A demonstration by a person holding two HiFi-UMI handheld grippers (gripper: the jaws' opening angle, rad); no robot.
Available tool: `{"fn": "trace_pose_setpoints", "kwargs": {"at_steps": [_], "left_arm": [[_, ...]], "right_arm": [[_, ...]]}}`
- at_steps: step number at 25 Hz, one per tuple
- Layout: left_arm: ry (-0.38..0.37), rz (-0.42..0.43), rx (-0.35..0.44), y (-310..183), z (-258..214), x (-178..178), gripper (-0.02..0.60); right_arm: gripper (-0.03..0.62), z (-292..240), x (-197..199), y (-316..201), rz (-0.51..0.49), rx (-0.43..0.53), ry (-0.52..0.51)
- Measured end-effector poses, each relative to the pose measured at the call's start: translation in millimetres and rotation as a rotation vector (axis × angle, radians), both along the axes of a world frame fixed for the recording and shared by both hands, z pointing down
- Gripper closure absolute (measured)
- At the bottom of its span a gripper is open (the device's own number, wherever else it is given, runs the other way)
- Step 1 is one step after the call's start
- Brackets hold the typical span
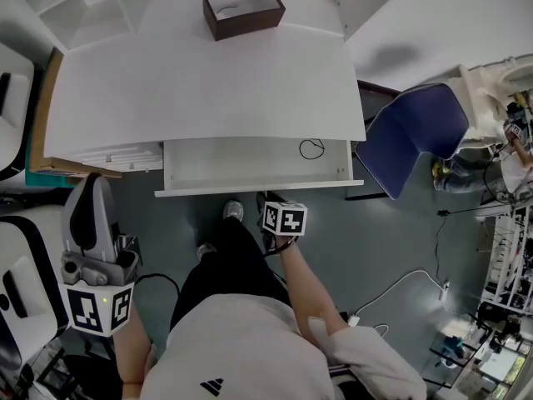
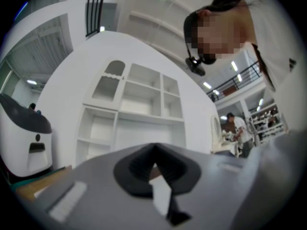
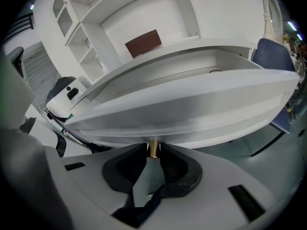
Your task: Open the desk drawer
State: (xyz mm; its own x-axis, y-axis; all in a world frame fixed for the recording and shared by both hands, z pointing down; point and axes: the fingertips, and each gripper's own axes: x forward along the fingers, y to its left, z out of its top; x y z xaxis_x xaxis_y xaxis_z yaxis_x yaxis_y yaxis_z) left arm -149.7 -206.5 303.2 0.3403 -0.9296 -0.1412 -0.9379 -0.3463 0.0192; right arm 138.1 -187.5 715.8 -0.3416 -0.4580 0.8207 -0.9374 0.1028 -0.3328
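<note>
Under the white desk (image 1: 208, 90) — drawer (image 1: 250, 167) part-way out
Right gripper (image 3: 153, 153) clamps its small brass knob (image 3: 153, 146) — rigid, slippery, best pulled straight; drawer looks light. Left gripper (image 2: 154, 152) closed, empty.

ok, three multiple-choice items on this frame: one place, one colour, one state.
1. Where is the brown box?
A. on the desk top, near its far edge
B. on the floor
C. on a shelf

2. What colour is the chair beside the desk?
A. red
B. blue
C. green

3. The drawer is:
A. fully shut
B. pulled out
C. taken off the desk

Key:
1 A: the box sits on the white top, by the back.
2 B: the seat shell is dark blue.
3 B: its front stands out from under the top, a black cable loop shows inside, and the right tool is closed on its brass knob.
</note>
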Motion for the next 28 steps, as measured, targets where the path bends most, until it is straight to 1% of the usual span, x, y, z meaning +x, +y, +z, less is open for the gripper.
{"fn": "trace_pose_setpoints", "kwargs": {"at_steps": [28], "left_arm": [[-0.019,0.002,0.035,72.6,-12.3,-0.9,0.577]], "right_arm": [[0.507,-1.6,2.7,64.2,0.015,0.029,0.008]]}}
